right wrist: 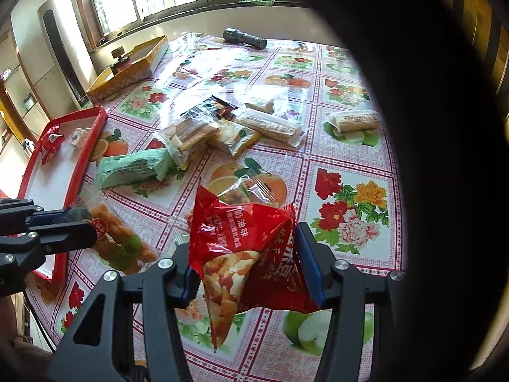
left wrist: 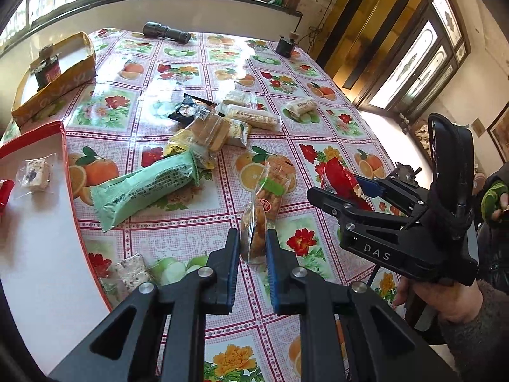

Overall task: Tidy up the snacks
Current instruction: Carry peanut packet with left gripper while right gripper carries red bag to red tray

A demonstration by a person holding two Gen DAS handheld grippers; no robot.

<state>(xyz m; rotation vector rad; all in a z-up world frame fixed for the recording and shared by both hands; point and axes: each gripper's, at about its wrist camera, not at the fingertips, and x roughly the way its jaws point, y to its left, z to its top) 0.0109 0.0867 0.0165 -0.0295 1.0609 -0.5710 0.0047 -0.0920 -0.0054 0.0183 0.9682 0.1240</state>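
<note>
Spanning both views, a desk [left wrist: 197, 73] under a fruit-and-flower oilcloth carries a loose scatter of wrapped snacks. At its left edge sits a red-rimmed tray [right wrist: 95, 133] with a white floor, already holding a small red packet [right wrist: 49, 143] and a pale nougat piece [left wrist: 36, 173]; behind it stands a yellow cardboard box [left wrist: 60, 92]. Near the middle lies a long green packet [left wrist: 146, 187], just beside a clear pack of biscuits [left wrist: 206, 133] and several cream-coloured wrapped bars [left wrist: 254, 117]. A black flashlight [left wrist: 167, 32] rests at the far edge.

The right gripper [right wrist: 248, 273] has its jaws partway apart and pinching a crumpled red snack bag [right wrist: 248, 238], held clear of the desk. The left gripper [left wrist: 253, 273] has its jaws pressed close on a clear packet of fried dough twists [left wrist: 254, 232], which hangs from the pads (in the right wrist view it seems to hover near the tray's near rim, though blur there leaves that uncertain). A sleeved hand [left wrist: 442, 299] grips the right tool's handle.
</note>
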